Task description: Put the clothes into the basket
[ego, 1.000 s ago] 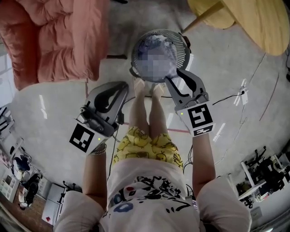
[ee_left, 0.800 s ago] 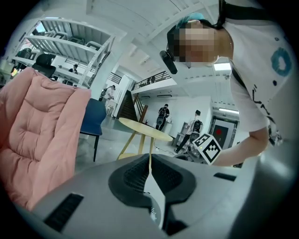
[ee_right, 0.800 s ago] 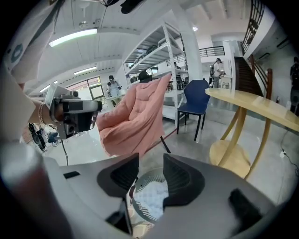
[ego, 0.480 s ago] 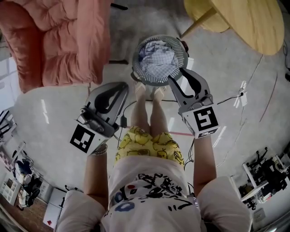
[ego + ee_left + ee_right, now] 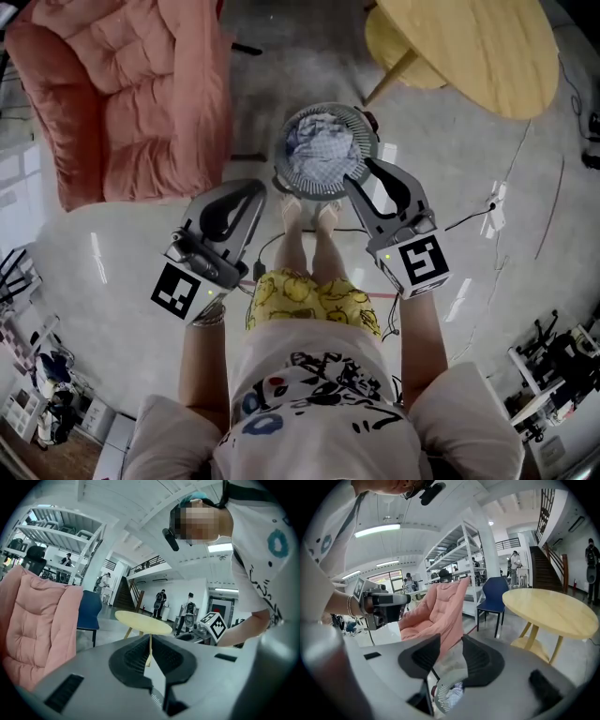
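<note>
Standing upright, mouth upward, basket (image 5: 367,131) holds crumpled clothes (image 5: 323,155) (round rim).

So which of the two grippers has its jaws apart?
The right gripper: its jaws have just been opening, nothing between them; the left gripper is shut.

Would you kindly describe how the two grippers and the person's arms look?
The left gripper and right gripper are grey shells with black ribbed pads, each bearing a white cube with black square markers. Short white sleeves; a bracelet on the left wrist.
</note>
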